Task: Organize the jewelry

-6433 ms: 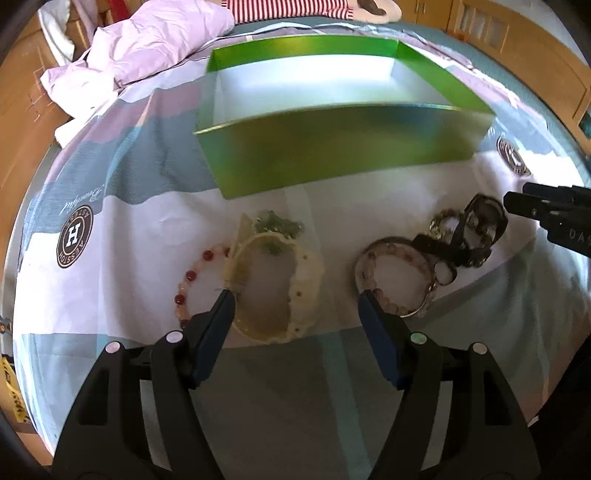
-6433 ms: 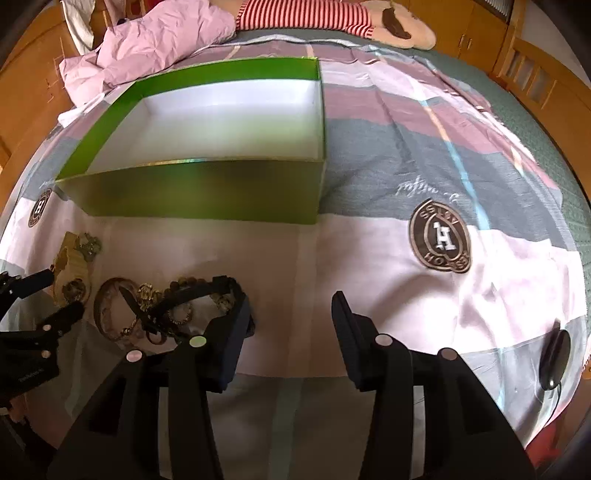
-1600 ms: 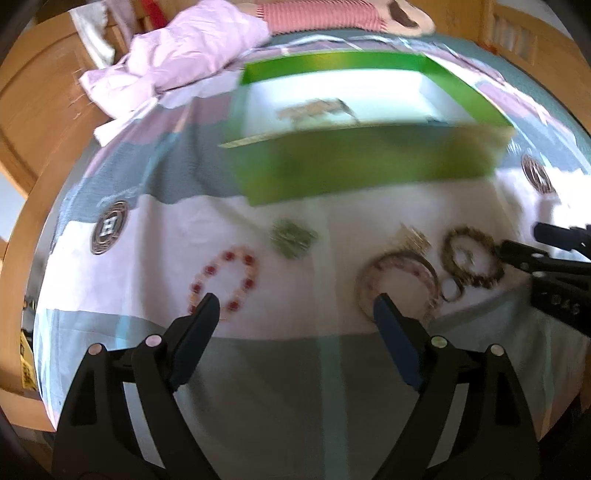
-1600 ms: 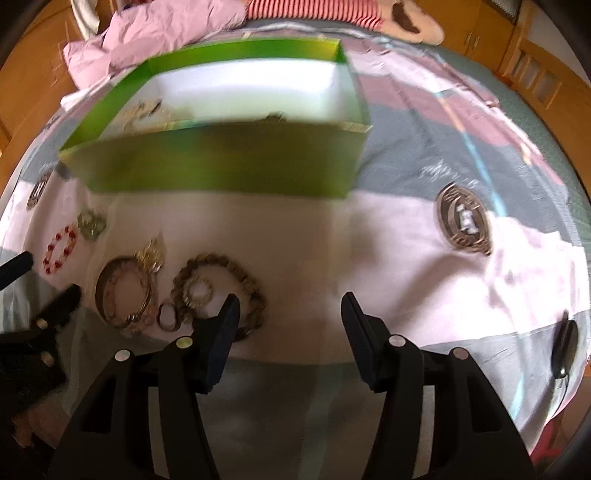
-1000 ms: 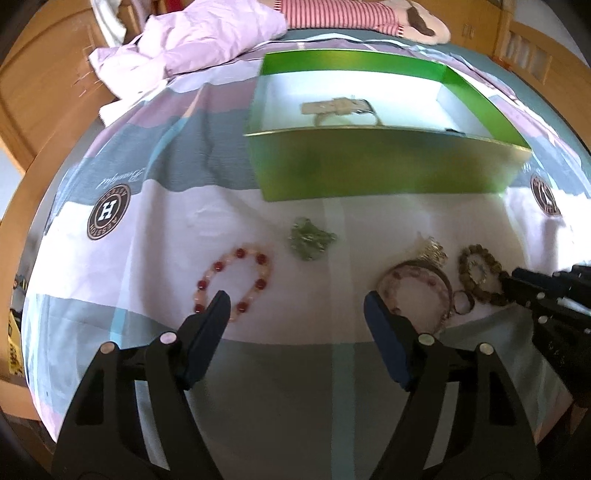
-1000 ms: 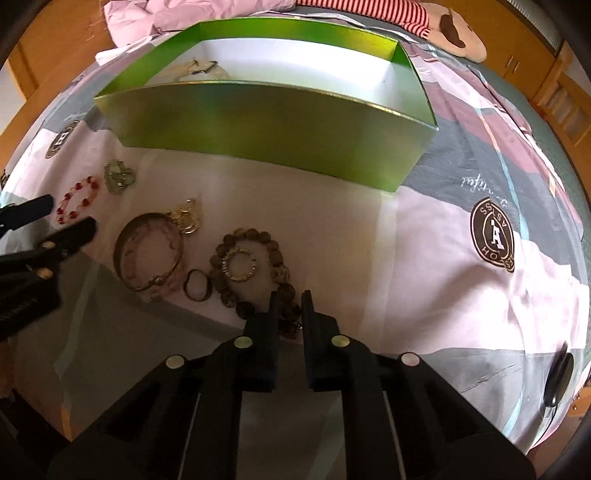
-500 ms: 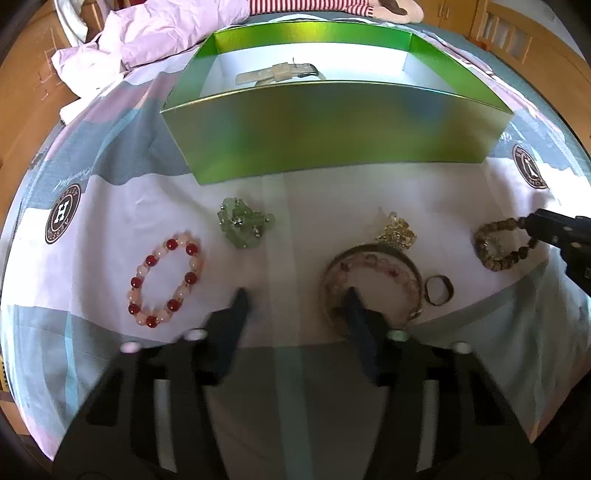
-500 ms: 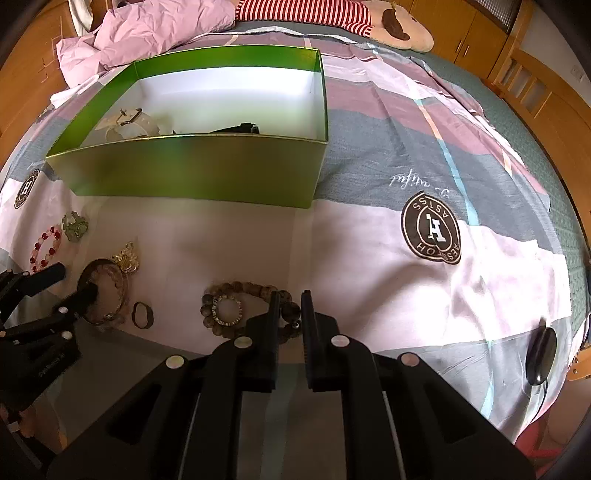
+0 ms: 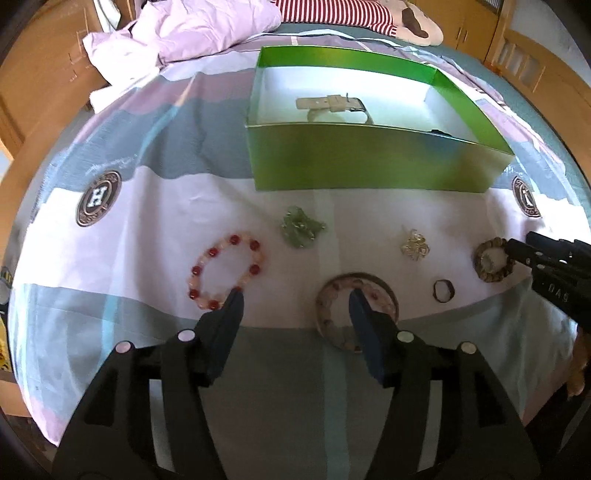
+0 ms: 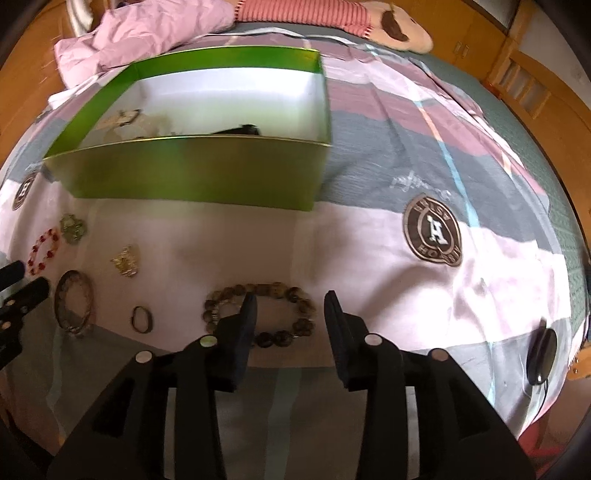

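The left tongs (image 9: 293, 301) have just been opening, nothing between them. The right tongs (image 10: 290, 306) have just been opening over the brown bead bracelet (image 10: 273, 291), not pinching it.

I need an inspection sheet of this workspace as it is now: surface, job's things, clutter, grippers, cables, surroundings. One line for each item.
Surface: striped bedsheet with round logos.
Job's things: green box holding a pale watch; red bead bracelet, green charm, gold charm, bangle, small ring, brown bead bracelet lie outside.
Clutter: pink cloth.
Grippers: left gripper and right gripper open, just opening, holding nothing.
Cables: black device with cord.
Surroundings: wooden bed frame.
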`<action>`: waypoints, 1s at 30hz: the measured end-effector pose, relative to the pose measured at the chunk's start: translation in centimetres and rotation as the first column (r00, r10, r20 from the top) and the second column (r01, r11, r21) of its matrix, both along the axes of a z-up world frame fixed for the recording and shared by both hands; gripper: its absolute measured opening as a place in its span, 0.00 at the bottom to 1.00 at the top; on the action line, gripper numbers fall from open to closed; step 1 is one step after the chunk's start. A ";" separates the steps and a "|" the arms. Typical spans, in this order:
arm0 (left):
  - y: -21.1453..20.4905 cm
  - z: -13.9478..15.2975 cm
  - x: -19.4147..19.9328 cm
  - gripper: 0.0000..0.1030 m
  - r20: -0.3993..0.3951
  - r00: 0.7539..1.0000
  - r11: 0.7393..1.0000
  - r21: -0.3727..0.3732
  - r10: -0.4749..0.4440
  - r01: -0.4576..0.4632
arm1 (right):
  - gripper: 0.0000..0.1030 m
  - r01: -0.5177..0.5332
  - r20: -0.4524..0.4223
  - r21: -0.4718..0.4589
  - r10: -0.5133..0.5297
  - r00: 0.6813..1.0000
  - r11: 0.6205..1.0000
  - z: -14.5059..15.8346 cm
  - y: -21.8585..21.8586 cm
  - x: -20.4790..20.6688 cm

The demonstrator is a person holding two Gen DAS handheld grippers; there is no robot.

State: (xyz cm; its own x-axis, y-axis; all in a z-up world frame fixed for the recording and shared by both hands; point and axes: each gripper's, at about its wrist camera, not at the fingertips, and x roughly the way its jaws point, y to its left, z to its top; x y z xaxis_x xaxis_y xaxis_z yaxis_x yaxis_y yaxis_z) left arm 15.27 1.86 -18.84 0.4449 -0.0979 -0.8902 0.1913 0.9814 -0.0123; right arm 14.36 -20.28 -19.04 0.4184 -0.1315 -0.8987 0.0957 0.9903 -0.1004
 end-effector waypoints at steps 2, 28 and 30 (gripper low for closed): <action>0.4 -0.3 0.3 0.55 -0.019 1.000 1.000 0.007 0.012 -0.012 | 0.37 0.026 -0.022 0.004 -0.026 0.999 1.000 -0.4 -0.6 0.1; 7.1 -2.7 5.2 0.41 -0.103 0.954 0.960 0.020 0.280 -0.279 | 0.36 0.059 -0.085 -0.010 -0.060 0.995 0.998 -2.6 -1.6 0.5; 6.8 -3.1 5.4 0.41 -0.095 0.955 0.959 0.038 0.282 -0.280 | 0.36 0.047 -0.079 -0.032 -0.050 0.996 0.998 -2.7 -1.4 0.8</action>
State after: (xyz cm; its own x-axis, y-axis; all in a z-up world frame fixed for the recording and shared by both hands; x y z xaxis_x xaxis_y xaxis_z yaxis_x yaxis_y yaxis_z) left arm 20.65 8.67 -21.94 0.3612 0.0403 -0.9316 -0.0929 0.9956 0.0070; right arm 15.19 -21.73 -21.77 0.3379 -0.1776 -0.9243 0.1339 0.9811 -0.1395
